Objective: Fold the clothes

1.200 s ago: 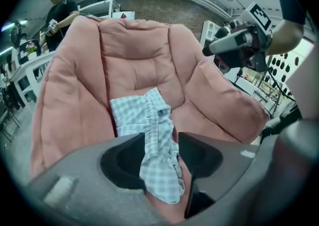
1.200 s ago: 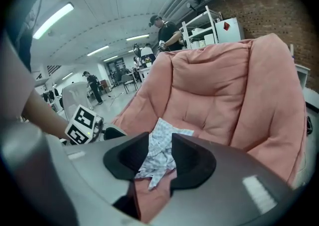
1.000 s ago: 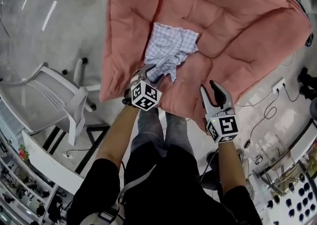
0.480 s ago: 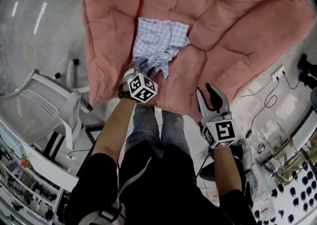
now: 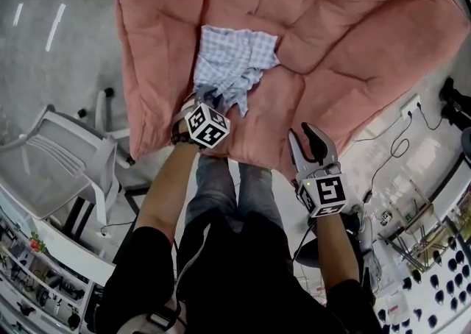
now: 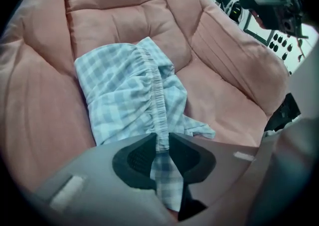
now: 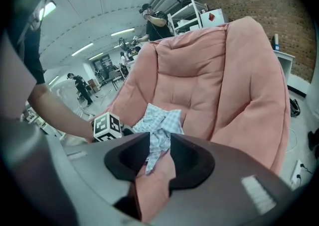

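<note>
We have barely begun folding: our left fingers [image 6: 139,158] just closed on the crumpled shorts [image 5: 234,60], and our right fingers [image 7: 192,160] are a little open and empty.

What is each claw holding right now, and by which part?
The left claw, its jaws having just closed further, pinches the blue-and-white checked cloth garment by its gathered elastic band. The right claw is open, holding nothing.

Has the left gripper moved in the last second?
Yes. The left gripper has edged in from the pink cushion's near edge toward the checked garment; its jaws have just been closing on its waistband.
</note>
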`<state>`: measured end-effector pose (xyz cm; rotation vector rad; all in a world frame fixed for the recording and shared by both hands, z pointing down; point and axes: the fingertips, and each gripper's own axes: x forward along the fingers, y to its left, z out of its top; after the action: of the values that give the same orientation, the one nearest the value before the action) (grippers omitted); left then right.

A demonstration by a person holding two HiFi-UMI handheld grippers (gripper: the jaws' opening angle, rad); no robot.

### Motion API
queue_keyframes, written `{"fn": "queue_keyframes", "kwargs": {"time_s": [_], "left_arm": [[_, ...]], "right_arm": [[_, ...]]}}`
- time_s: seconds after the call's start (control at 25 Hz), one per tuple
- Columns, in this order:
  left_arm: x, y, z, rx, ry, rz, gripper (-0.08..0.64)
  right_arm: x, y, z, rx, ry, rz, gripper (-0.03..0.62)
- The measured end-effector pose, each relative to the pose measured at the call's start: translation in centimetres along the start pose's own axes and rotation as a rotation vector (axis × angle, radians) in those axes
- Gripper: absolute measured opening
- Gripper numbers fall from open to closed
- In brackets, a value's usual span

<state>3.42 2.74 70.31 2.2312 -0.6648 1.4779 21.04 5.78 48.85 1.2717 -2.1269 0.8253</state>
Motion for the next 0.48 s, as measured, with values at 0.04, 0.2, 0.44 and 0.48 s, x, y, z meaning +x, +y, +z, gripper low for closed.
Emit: {"fn": "queue_keyframes", "kwargs": {"time_s": [0.04,0.2,0.44,0.48], "left_arm": [[-0.5,0.0,0.1,-0.016,-0.009,-0.012,0.086],[-4.1,0.7,1.1,-0.101,-0.069,-0.037,0.084],[-10.7,3.8,2.9,-0.216,-0.127,-0.065,0.073],[-11.8,4.4,3.2,-0.229,-0.133,-0.068,0.064]], "right_arm": [[0.3,0.2,0.0,-0.01,0.004,0.003,0.13],[1.6,1.1,0.6,-0.05,0.018,0.018,0.13],[3.5,2.9,3.3,-0.128,0.016,0.054,0.129],[3.9,3.4,3.8,-0.15,0.018,0.063,0.127]]}}
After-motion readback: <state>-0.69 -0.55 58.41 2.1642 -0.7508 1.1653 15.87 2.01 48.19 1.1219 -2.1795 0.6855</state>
